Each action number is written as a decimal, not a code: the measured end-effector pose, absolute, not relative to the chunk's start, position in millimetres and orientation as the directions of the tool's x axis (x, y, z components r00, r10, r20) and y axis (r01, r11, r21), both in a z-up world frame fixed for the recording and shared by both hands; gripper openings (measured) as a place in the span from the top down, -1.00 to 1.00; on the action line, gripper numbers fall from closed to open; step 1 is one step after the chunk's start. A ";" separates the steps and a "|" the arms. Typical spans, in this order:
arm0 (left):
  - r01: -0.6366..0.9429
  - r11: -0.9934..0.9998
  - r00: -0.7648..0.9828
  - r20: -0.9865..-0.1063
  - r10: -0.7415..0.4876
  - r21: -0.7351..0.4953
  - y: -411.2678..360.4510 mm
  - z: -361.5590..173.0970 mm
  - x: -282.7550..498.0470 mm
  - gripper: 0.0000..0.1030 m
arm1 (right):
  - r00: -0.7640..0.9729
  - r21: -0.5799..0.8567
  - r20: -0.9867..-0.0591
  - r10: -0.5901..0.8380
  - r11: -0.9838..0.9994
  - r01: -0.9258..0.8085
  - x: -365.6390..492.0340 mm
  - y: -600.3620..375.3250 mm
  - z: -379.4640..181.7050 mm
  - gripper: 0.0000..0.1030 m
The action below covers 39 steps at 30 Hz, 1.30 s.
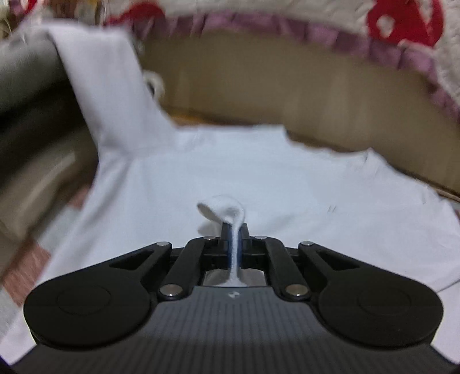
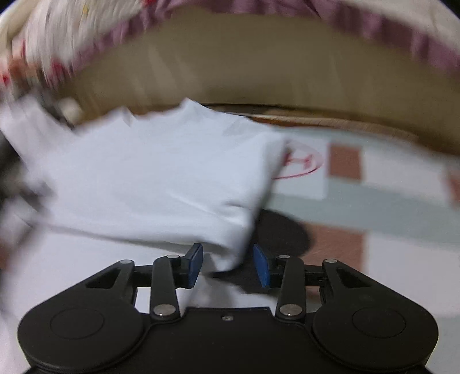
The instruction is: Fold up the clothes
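Here, the left hand-held gripper (image 1: 233,230) is clamped tight on a pinch of the white garment (image 1: 258,184), a small curl of cloth poking up above its closed jaws. The right hand-held gripper (image 2: 228,264) stands with its blue pads (image 2: 194,266) apart, a folded corner of the same garment lying loose between them, not pressed by either pad. The garment is spread over a checked cloth (image 2: 345,201) of pink and pale squares (a red circular mark (image 2: 302,161) shows just beside the fold), with one sleeve (image 1: 106,95) reaching up toward the left in the left wrist view. A tan board (image 1: 287,80) and a frilled, red-patterned cover (image 1: 408,26) rise behind. Both views are blurred. The work appears to be mid-fold, one side already doubled over. The next move likely calls for the right jaws to close on that corner, so both ends can be lifted together and carried across evenly.
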<state>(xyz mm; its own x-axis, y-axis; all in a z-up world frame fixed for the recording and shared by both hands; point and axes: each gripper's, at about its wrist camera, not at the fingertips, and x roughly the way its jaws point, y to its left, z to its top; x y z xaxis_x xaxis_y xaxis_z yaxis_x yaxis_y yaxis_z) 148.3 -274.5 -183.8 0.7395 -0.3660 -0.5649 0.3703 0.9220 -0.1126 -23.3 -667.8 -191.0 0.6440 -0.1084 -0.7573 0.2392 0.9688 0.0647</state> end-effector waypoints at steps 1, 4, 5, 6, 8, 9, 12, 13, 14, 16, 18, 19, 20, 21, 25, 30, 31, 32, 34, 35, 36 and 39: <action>0.359 0.926 0.762 -0.536 -0.363 -0.117 -271.4 -177.4 142.5 0.93 | 0.649 0.027 -0.750 -0.125 0.975 0.220 -22.0 -661.8 -191.6 0.20; 0.253 0.954 0.821 -0.485 -0.301 -0.163 -248.6 -166.3 125.7 0.93 | 0.670 0.025 -0.729 -0.140 0.973 0.230 -20.2 -654.7 -189.5 0.29; 0.217 0.960 0.830 -0.485 -0.276 -0.174 -241.2 -166.2 121.9 0.93 | 0.677 0.057 -0.724 -0.129 0.968 0.245 -20.4 -656.4 -190.4 0.29; 0.185 0.965 0.833 -0.491 -0.254 -0.185 -234.5 -167.4 119.5 0.93 | 0.678 0.094 -0.726 -0.111 0.962 0.258 -20.0 -659.0 -193.1 0.29; 0.156 0.966 0.803 -0.543 -0.245 -0.205 -227.6 -177.7 119.8 0.93 | 0.670 0.116 -0.735 -0.104 0.954 0.275 -18.7 -660.9 -199.8 0.29; 0.144 0.966 0.788 -0.565 -0.243 -0.215 -224.7 -181.9 118.1 0.94 | 0.671 0.098 -0.732 -0.117 0.957 0.274 -18.4 -659.8 -201.6 0.27; 0.121 0.970 0.798 -0.560 -0.220 -0.209 -220.1 -178.4 105.7 0.93 | 0.671 0.045 -0.726 -0.151 0.963 0.265 -15.7 -655.1 -201.6 0.26; 0.115 0.975 0.810 -0.551 -0.202 -0.189 -220.4 -174.9 100.8 0.93 | 0.672 0.021 -0.722 -0.166 0.965 0.262 -16.6 -652.9 -200.7 0.25; 0.108 0.981 0.820 -0.544 -0.180 -0.162 -221.7 -170.2 95.2 0.93 | 0.671 -0.002 -0.719 -0.181 0.966 0.258 -19.8 -650.9 -199.5 0.25; 0.091 0.988 0.828 -0.542 -0.145 -0.126 -223.7 -167.2 94.8 0.93 | 0.665 -0.008 -0.722 -0.189 0.964 0.265 -19.1 -649.4 -200.3 0.24; 0.078 0.980 0.813 -0.557 -0.170 -0.185 -214.4 -166.1 98.9 0.93 | 0.664 -0.010 -0.722 -0.195 0.962 0.272 -19.1 -650.0 -200.9 0.16; 0.071 0.970 0.804 -0.562 -0.194 -0.233 -208.5 -164.7 101.2 0.94 | 0.665 -0.008 -0.721 -0.197 0.961 0.276 -19.1 -650.4 -201.0 0.14; 0.068 0.954 0.798 -0.558 -0.228 -0.293 -203.0 -162.7 103.2 0.94 | 0.670 0.007 -0.716 -0.193 0.959 0.284 -19.4 -651.7 -201.6 0.12; 0.073 0.940 0.795 -0.550 -0.257 -0.333 -198.8 -158.4 102.6 0.94 | 0.680 0.041 -0.711 -0.180 0.954 0.296 -20.2 -653.8 -203.3 0.05; 0.130 0.952 0.818 -0.512 -0.261 -0.278 -201.5 -128.9 89.7 0.94 | 0.736 0.082 -0.664 -0.131 0.966 0.246 -21.3 -648.4 -211.4 0.06; 0.093 0.948 0.792 -0.554 -0.257 -0.306 -187.5 -125.2 83.1 0.94 | 0.738 0.107 -0.655 -0.162 0.947 0.303 -26.3 -657.1 -209.2 0.33; 0.085 0.951 0.778 -0.576 -0.250 -0.299 -187.0 -132.1 86.4 0.93 | 0.737 0.119 -0.656 -0.162 0.942 0.313 -27.2 -658.6 -209.1 0.35; 0.078 0.956 0.762 -0.602 -0.240 -0.282 -187.9 -140.0 90.4 0.93 | 0.734 0.118 -0.659 -0.165 0.941 0.318 -27.0 -657.7 -209.3 0.36; 0.082 0.977 0.710 -0.676 -0.197 -0.199 -200.6 -163.3 103.0 0.94 | 0.723 0.094 -0.667 -0.180 0.942 0.322 -25.7 -654.1 -208.6 0.36; 0.085 0.979 0.702 -0.686 -0.193 -0.188 -203.0 -168.5 104.4 0.94 | 0.716 0.082 -0.672 -0.188 0.942 0.324 -25.1 -652.7 -207.9 0.36; 0.089 0.980 0.694 -0.695 -0.188 -0.176 -205.4 -173.7 105.8 0.94 | 0.709 0.070 -0.678 -0.195 0.943 0.326 -24.5 -651.7 -207.3 0.37; 0.099 0.983 0.694 -0.697 -0.178 -0.152 -209.1 -176.5 105.3 0.94 | 0.663 0.047 -0.728 -0.173 0.952 0.301 -23.1 -654.7 -198.8 0.22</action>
